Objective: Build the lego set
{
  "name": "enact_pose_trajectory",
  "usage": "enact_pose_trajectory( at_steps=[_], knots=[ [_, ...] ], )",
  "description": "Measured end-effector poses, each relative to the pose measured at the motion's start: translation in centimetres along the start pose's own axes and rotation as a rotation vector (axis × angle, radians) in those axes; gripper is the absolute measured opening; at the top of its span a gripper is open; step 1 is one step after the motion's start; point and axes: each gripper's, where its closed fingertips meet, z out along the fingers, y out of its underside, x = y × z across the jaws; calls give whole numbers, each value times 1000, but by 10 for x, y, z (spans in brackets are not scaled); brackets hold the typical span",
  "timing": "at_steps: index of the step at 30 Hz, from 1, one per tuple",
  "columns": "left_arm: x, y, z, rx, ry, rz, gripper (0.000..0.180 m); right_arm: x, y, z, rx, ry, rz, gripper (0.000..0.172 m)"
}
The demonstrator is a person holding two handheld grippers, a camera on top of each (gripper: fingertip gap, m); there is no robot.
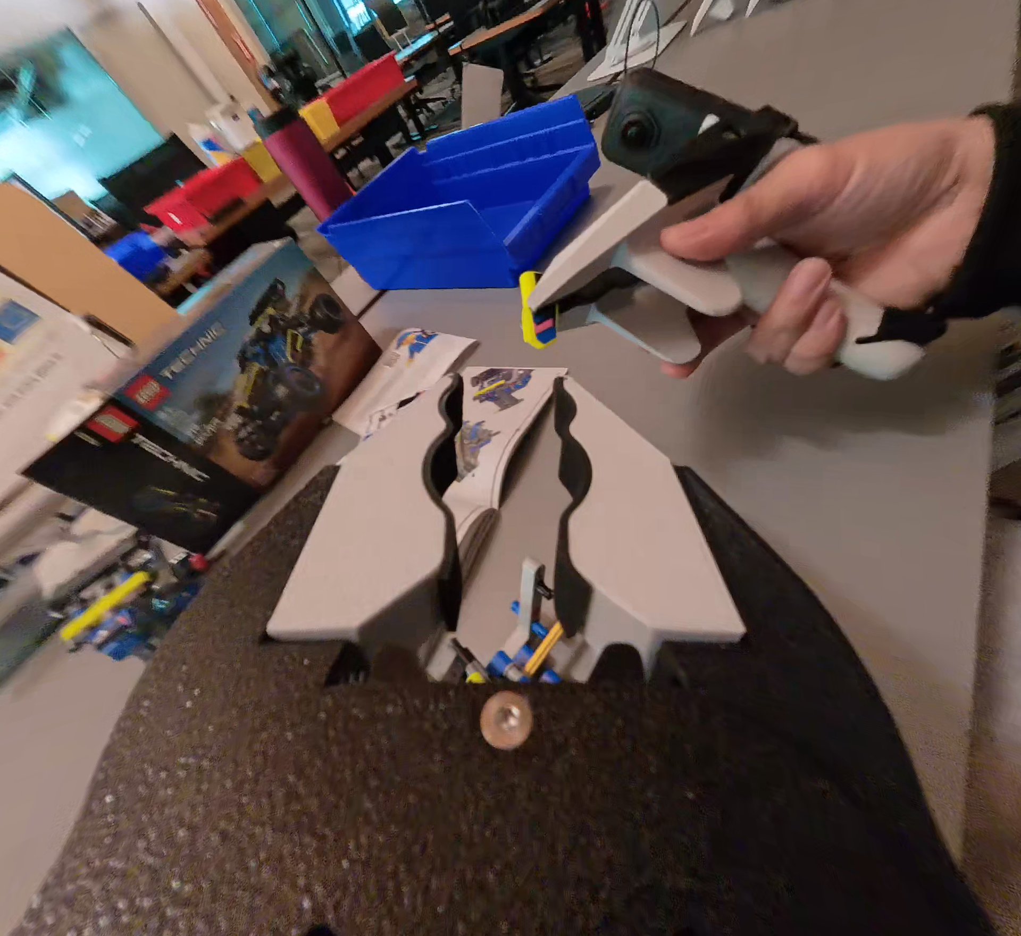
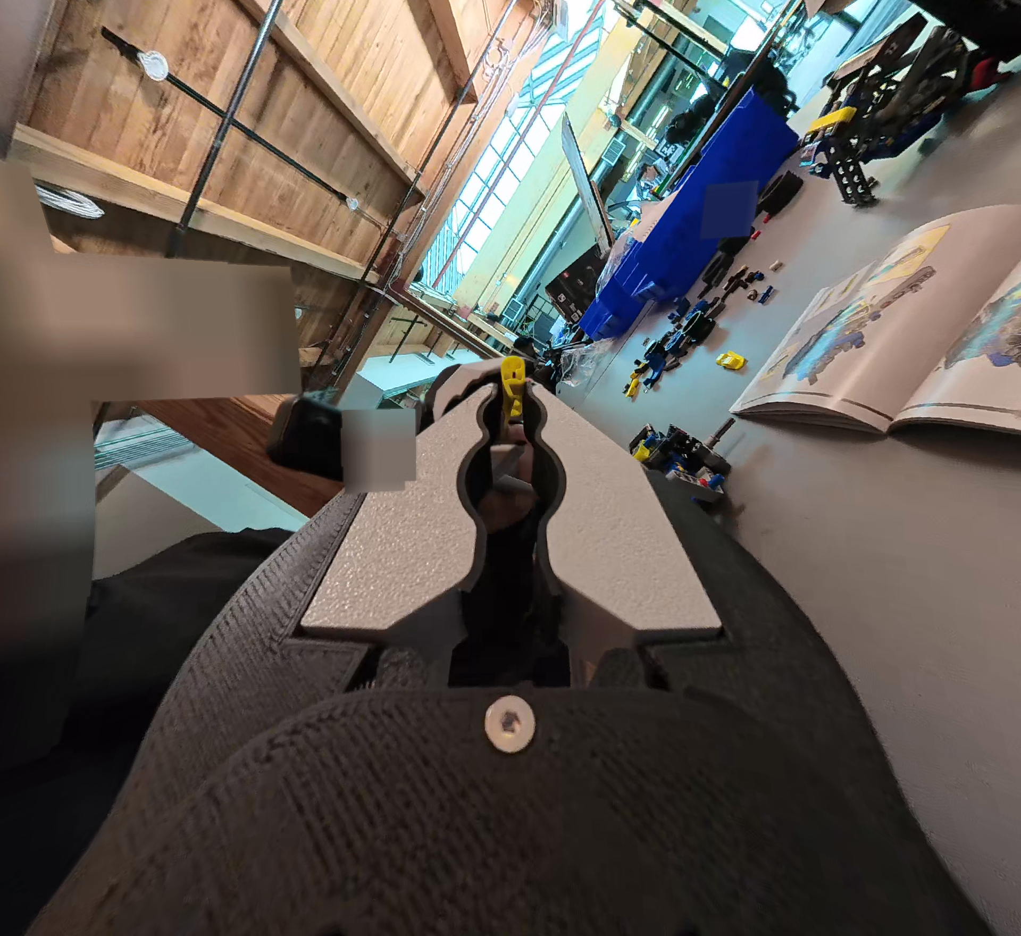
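Observation:
My right gripper (image 2: 511, 396) is shut on a small yellow brick piece (image 2: 511, 382) that sticks out past its fingertips. In the left wrist view the right gripper (image 1: 544, 310) is held by a hand above the grey table (image 1: 773, 495), and the yellow piece (image 1: 531, 315) shows blue and pink parts. My left gripper (image 1: 508, 412) is open with nothing between its pads. It hovers over an open instruction booklet (image 1: 497, 434). A small grey, blue and yellow brick assembly (image 1: 527, 633) shows through the gap near the fingers' base, below the gripper.
A blue bin (image 1: 469, 224) stands behind the grippers. A toy set box (image 1: 248, 357) and loose bricks (image 1: 110, 611) lie to the left. In the right wrist view I see the booklet (image 2: 884, 329), scattered bricks (image 2: 690, 324) and a partly built model (image 2: 884, 125). Only a small space, under 4 cm, lies between the two pairs of fingers. It is some 30 cm from my left tips to the partly built model (image 2: 884, 125).

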Motion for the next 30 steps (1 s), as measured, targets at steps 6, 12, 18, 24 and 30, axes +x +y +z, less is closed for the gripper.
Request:
enact_pose_trajectory(
  at_steps=[6,12,18,24,30],
  knots=[
    [8,-6,3,18,-27,76,21,-3,7,8,-15,3,-6,5],
    [8,-7,2,21,-26,67,8,-3,15,11,-74,27,-72,5],
    [-3,-10,-7,59,-11,-24,8,-10,6,-4,-91,15,-165,0],
    [-3,-9,-9,63,12,-50,8,-8,14,3,-130,33,-206,32],
    [6,-7,-7,63,33,-20,8,-9,16,8,-109,11,-189,4]
  ],
)
